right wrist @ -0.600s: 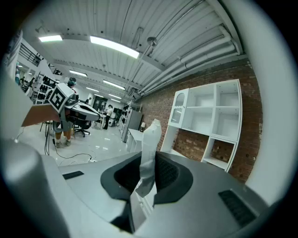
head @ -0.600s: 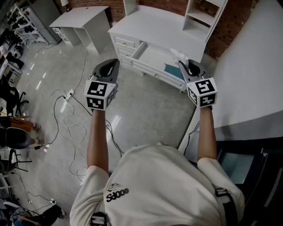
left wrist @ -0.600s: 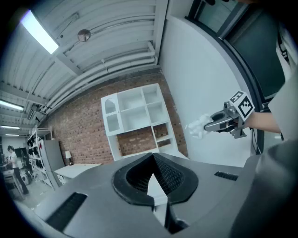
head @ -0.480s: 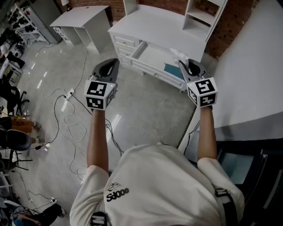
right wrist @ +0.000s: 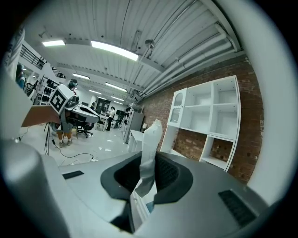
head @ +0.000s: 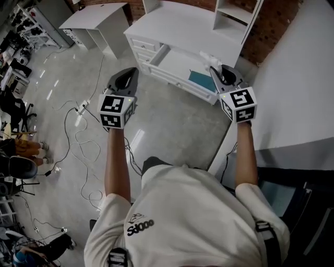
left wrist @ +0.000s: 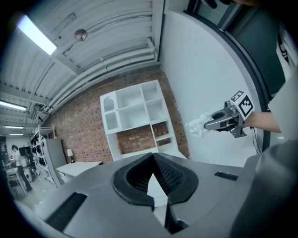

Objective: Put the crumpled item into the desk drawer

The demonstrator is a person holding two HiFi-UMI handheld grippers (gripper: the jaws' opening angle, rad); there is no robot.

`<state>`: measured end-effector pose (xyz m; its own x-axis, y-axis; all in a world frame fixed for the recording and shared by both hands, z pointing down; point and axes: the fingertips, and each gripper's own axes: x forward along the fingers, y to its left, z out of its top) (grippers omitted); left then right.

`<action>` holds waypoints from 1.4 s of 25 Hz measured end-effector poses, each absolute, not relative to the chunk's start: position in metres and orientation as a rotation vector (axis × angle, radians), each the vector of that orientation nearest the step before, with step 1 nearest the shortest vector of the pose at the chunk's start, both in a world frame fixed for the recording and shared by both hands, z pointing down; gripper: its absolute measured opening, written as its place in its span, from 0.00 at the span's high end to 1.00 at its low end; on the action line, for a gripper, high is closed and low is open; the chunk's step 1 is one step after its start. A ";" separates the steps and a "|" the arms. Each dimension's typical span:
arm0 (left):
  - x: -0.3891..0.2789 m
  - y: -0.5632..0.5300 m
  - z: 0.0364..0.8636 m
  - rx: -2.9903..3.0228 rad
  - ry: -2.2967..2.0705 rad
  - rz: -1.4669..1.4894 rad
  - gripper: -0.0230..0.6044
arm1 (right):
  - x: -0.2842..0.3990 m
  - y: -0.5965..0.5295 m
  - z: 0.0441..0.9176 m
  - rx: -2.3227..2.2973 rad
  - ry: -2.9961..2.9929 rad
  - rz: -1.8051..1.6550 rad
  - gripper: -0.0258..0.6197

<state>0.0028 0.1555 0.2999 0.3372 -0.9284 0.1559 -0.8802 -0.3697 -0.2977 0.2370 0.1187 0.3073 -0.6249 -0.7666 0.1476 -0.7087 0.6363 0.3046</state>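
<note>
The crumpled item (head: 207, 58) is a white wad sticking out of my right gripper (head: 214, 70), which is shut on it above the right end of the open desk drawer (head: 175, 62). In the right gripper view the crumpled item (right wrist: 150, 146) stands up between the pads. The left gripper view shows the right gripper (left wrist: 219, 123) with the wad (left wrist: 198, 125) at its tip. My left gripper (head: 132, 72) hangs over the floor in front of the drawer's left end, jaws shut and empty (left wrist: 152, 157). A teal flat thing (head: 201, 80) lies in the drawer.
The white desk (head: 172, 21) carries a shelf hutch (head: 235, 15) against a brick wall. A second white desk (head: 96, 18) stands at the far left. Cables and a power strip (head: 81, 112) lie on the floor to the left. A white partition (head: 297, 78) runs along the right.
The person has stepped slightly forward, so the desk and drawer sit a little higher in the head view. Both grippers hold the same pose and the wad stays gripped.
</note>
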 end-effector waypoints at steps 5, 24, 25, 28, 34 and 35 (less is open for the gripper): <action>0.002 0.136 0.307 -2.432 1.679 -0.461 0.93 | 0.242 0.095 0.312 1.190 -2.594 -0.298 0.88; -0.105 -0.079 0.330 -2.485 1.604 -0.504 0.93 | 0.139 -0.103 0.331 1.251 -2.523 -0.209 0.88; -0.111 -0.090 0.331 -2.494 1.600 -0.508 0.93 | 0.134 -0.114 0.332 1.253 -2.515 -0.201 0.88; -0.126 -0.124 0.336 -2.512 1.573 -0.527 0.93 | 0.118 -0.143 0.337 1.255 -2.487 -0.183 0.88; -0.153 -0.185 0.345 -2.540 1.548 -0.540 0.93 | 0.089 -0.200 0.346 1.246 -2.461 -0.148 0.88; -0.157 -0.194 0.348 -2.547 1.541 -0.544 0.93 | 0.084 -0.209 0.348 1.243 -2.460 -0.136 0.88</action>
<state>-0.1567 -0.1939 0.3476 0.4189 -0.8749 0.2431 -0.8334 -0.4767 -0.2796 0.0840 -0.2089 0.3479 -0.5364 -0.7928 0.2895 -0.7559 0.6038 0.2529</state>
